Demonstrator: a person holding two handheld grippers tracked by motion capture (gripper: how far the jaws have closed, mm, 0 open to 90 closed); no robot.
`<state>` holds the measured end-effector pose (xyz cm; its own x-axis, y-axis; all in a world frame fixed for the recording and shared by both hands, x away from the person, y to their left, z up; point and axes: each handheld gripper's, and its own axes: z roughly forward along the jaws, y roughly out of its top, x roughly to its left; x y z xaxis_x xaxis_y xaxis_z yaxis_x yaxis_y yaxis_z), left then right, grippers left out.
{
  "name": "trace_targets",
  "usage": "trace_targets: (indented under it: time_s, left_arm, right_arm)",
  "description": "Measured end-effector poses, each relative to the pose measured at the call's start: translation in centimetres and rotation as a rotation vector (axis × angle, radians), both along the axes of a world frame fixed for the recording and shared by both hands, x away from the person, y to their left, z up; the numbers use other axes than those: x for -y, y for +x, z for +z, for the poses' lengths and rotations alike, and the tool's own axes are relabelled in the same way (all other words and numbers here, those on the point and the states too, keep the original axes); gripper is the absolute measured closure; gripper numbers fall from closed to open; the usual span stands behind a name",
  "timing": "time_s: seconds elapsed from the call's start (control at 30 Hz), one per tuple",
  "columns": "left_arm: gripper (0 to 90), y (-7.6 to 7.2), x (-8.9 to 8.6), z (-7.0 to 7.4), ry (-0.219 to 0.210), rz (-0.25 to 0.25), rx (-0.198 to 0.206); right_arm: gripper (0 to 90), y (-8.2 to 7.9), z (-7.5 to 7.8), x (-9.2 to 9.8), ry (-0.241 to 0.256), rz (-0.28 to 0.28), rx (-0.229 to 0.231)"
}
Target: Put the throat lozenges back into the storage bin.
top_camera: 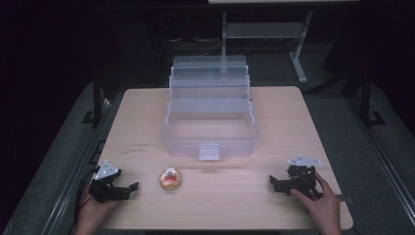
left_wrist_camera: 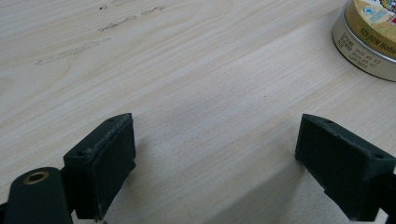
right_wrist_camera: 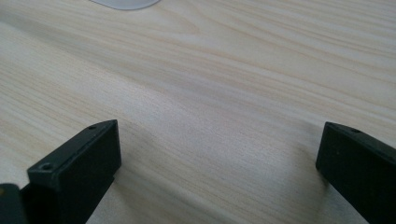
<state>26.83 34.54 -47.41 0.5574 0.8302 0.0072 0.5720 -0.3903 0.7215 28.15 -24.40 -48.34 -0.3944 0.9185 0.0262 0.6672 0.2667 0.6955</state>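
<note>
A clear plastic tiered box [top_camera: 209, 117] stands open in the middle of the wooden table [top_camera: 147, 122], its trays stepped back. In front of it lies a small round tin [top_camera: 171, 178] with a gold and red lid; its edge appears at the top right in the left gripper view as the tin [left_wrist_camera: 369, 37]. My left gripper [top_camera: 132, 188] rests at the front left, open, jaws pointing toward the tin, a short way from it. My left gripper [left_wrist_camera: 215, 154] holds nothing. My right gripper [top_camera: 272, 182] sits at the front right, open, and my right gripper [right_wrist_camera: 219, 163] is empty above bare wood.
The box's front latch [top_camera: 209, 152] hangs toward the person's side. A metal desk frame [top_camera: 298, 54] stands beyond the table in the dark. Faint pencil marks [left_wrist_camera: 74, 49] lie on the wood at the left. Bare tabletop lies between the two grippers.
</note>
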Motion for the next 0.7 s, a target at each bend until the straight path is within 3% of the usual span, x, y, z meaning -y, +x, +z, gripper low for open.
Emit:
trace_targets:
  time_s: [0.53, 0.7]
  left_arm:
    - [11.6, 0.05, -0.03, 0.02, -0.002, -0.003, 0.001]
    - [12.1, 0.18, -0.09, 0.34, 0.010, 0.002, -0.016]
  right_arm:
    - [0.0, 0.03, -0.01, 0.01, 0.000, 0.002, 0.001]
    - [0.0, 0.03, -0.01, 0.01, 0.000, 0.002, 0.001]
